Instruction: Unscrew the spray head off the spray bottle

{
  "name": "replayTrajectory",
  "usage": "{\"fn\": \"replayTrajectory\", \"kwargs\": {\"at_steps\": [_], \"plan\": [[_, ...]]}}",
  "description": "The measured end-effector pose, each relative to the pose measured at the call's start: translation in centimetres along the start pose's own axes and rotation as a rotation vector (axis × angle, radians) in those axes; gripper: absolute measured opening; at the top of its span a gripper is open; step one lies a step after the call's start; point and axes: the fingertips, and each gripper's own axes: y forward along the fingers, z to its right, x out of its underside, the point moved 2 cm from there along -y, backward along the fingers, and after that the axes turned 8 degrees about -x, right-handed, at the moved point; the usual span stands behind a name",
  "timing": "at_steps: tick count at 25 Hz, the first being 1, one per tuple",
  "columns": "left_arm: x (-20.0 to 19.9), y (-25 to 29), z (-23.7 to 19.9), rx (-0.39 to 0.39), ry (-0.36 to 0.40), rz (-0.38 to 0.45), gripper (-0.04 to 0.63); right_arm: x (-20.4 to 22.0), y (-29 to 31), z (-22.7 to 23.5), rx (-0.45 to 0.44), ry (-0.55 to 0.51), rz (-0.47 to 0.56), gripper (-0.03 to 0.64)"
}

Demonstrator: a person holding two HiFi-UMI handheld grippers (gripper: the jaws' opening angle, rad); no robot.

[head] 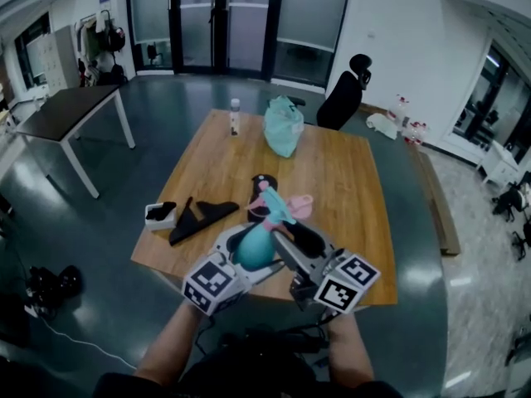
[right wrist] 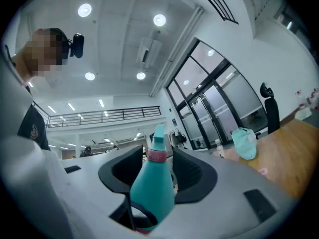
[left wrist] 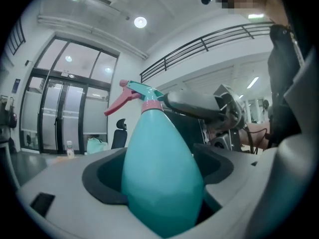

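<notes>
The teal, pear-shaped plastic spray bottle (head: 253, 251) looks light and thin-walled to me. Its smooth, rounded body would likely slip or dent under a hard squeeze, so I judge the wide belly the best place to steady it. The ribbed pink collar (right wrist: 156, 156) under the spray head (left wrist: 142, 93) is the stiff part to take for turning; the thin pink trigger looks too weak to twist by.

My left gripper (left wrist: 159, 171) has its jaws clamped on that belly, the dark pads pressing both flanks. I hold the bottle in the air over the near edge of the wooden surface (head: 348, 181), tipped with the head pointing away from me.

My right gripper (right wrist: 157, 171) has its jaws apart. The neck and collar stand between them, with a gap showing on at least one side, so I am not gripping there.

The bottle is teal throughout. It narrows to the pink collar, and above that sits a teal head with a pink trigger. The head looks seated on the neck, not yet off.
</notes>
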Motion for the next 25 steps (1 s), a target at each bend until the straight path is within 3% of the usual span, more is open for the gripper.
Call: {"fn": "replayTrajectory", "kwargs": {"at_steps": [3,5,8,13,25], "plan": [[0.7,0.4,0.2,-0.034,0.045,-0.037,0.419,0.9,0.5,0.4,0.063,0.009,-0.028,0.176],[1.1,0.6,0.2,-0.049,0.068,-0.056,0.419,1.1,0.6,0.7,0.1,0.009,-0.037,0.141],[1.2,0.5,0.3,-0.039,0.07,-0.063,0.419,1.2,0.5,0.8,0.102,0.019,-0.039,0.14],[0.8,0.2,1.1,0.061,0.037,-0.044,0.419,0.9,0.3,0.2,0.013,0.024,-0.039,0.137],[-1.1,-2.0,4.0,0.374,-0.067,0.027,0.419,-0.5,-0.8,-3.0,-0.294,-0.021,-0.074,0.135]]}}
